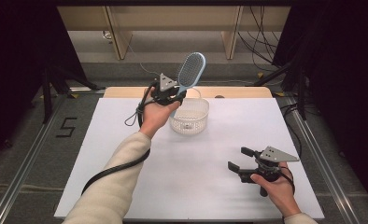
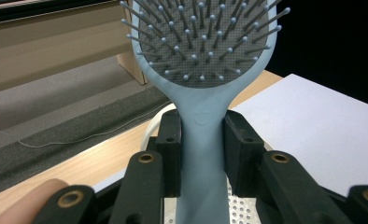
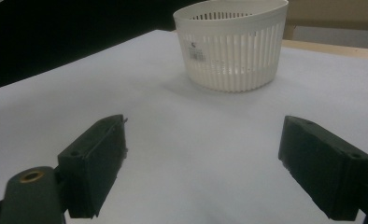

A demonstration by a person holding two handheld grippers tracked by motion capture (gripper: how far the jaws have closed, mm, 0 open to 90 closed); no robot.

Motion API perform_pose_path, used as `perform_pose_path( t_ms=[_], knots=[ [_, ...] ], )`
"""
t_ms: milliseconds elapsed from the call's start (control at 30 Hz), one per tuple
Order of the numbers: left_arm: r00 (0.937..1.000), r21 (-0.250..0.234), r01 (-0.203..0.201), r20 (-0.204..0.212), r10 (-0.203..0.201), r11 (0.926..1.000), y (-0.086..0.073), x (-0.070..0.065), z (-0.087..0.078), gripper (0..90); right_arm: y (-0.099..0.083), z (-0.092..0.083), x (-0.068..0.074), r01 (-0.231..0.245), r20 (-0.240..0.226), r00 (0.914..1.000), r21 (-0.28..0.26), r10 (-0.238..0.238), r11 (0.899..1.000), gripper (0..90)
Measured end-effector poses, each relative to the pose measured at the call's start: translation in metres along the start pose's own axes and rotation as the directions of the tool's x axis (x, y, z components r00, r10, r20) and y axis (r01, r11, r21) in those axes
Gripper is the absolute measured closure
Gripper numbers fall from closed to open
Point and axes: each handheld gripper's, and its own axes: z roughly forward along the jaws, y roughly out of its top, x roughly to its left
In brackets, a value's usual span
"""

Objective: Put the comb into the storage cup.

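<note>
Two claws are in your hands: your left claw [image 1: 176, 97] clamps the handle of the light blue hairbrush [image 1: 190, 71], raised above the white slotted basket [image 1: 189, 116] at upper centre; your right claw [image 1: 240, 158] gapes wide over the worktop [image 1: 196, 163] at lower right.

Hairbrush [image 1: 191, 69]: pale blue, bristle pad facing the camera, head tilted up and away, above the basket.
Left gripper [image 1: 178, 95]: clamped on the hairbrush handle, raised over the basket's far-left rim.
Basket [image 1: 189, 125]: white, slotted, round, on the white table [image 1: 210, 154].
Right gripper [image 1: 240, 157]: jaws spread, nothing between, near the table's right front, well apart from the basket.
</note>
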Motion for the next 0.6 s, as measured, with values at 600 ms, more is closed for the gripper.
perform_pose_path(
  t_ms=[600],
  knots=[
    [1.0,0.002,-0.004,0.003,0.004,1.0,0.0008,-0.0013,0.0077,69.8,0.0,0.0001,-0.0001,0.001,-0.001,1.0,0.001,-0.001,1.0,15.9]
  ],
)
